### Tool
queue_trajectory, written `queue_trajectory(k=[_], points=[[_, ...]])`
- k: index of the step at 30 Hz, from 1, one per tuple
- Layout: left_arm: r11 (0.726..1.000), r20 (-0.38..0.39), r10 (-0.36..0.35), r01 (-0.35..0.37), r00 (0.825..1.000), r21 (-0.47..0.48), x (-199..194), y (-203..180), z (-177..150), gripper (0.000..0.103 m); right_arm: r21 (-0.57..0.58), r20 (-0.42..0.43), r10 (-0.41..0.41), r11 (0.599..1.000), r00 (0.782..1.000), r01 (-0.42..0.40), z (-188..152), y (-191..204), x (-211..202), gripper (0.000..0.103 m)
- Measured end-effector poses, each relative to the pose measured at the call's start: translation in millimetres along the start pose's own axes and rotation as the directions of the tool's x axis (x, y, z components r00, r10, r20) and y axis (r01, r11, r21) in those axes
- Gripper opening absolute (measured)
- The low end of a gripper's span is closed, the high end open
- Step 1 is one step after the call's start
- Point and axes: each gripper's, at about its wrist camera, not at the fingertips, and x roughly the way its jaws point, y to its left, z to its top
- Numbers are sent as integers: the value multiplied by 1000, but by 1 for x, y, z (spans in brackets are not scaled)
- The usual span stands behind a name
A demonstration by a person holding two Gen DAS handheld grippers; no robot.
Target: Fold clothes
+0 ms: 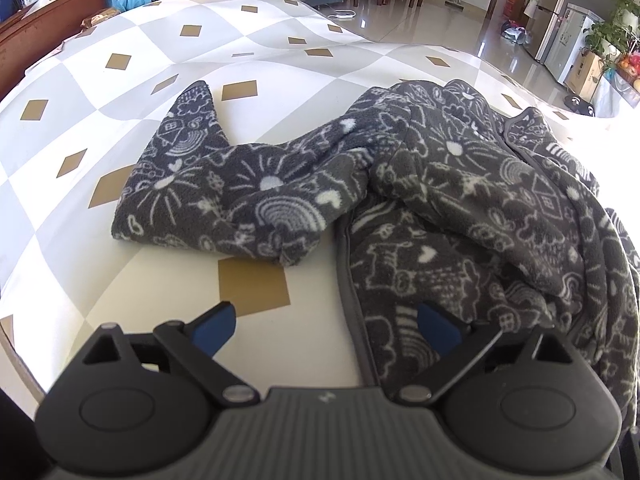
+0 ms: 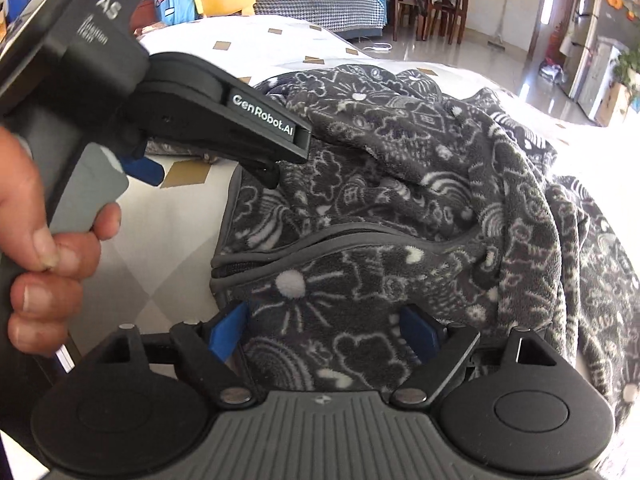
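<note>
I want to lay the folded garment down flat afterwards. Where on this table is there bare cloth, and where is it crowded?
Free: the checked tablecloth beyond and left of the sleeve, out to the far edge, plus a smaller patch near the left gripper, between sleeve and hem. Crowded: the right side, where the grey patterned fleece jacket lies bunched, the right gripper over it.
</note>
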Motion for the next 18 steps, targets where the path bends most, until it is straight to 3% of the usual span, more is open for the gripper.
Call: queue_trajectory(k=[3,5,8,11,18], points=[[1000,1,1,-1,1000,-5,0,1,0,98,-8,22,-16,1000,1000,16,-1,0,-2,72],[1000,4,-2,2,1000,-8,-1,1,1,98,-2,39,-25,1000,999,25,0,-3,-4,49],[1000,11,-11,11,1000,-15,-4,3,2,98,23,50,-44,999,998,43,2,-9,-8,23],[999,21,-24,24,999,-30,-7,6,4,98,117,54,-5,993,999,-1,8,-26,-17,19],[994,64,-40,47,997,-99,-18,19,11,99,143,115,81,985,990,-97,23,-41,-54,18]])
